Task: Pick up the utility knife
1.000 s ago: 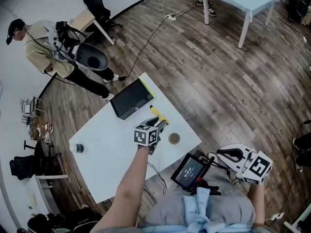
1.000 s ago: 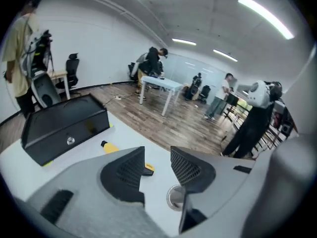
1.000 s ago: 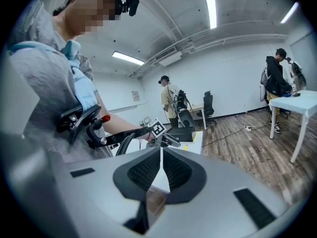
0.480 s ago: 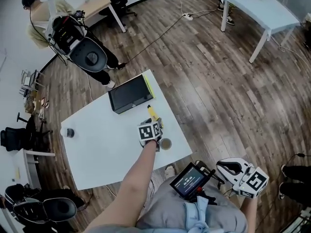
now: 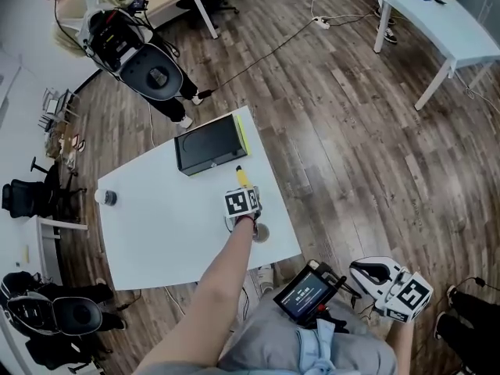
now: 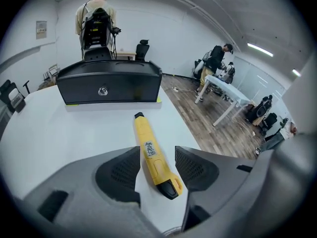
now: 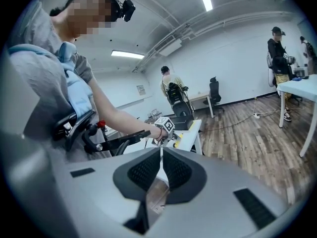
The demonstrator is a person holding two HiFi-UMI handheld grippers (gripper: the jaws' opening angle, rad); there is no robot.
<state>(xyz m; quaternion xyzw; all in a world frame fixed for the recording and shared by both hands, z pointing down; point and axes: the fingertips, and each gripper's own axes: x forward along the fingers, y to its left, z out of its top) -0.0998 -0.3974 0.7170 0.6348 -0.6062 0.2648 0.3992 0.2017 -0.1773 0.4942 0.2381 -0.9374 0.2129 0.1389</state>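
Step in hand: approach for the grasp, knife not yet gripped.

The knife (image 6: 153, 157) lies flat on the white table (image 6: 59, 128), near its right edge and just short of the black box (image 6: 109, 86).

Left gripper (image 6: 157, 155): jaws spread wide, having just been opening. They straddle the knife's near end. A strip of table shows on each side, so neither pad presses on it. Nothing is held.

Right gripper (image 7: 161, 155): jaws together with nothing between them, held off the table by the person's side. It takes no part in this step.

Knife axis: it runs nearly straight away from the left gripper, in line with the jaws, with the far end leaning a little left. The narrow black tip points at the box. The thicker black-capped end sits between the jaws.

Next move, as I judge it: sink a little lower, keep the handle centred, and close across its width. The jaws already sit square to the long axis, so little turning seems needed. The main risk is that one pad touches first and nudges the knife sideways.
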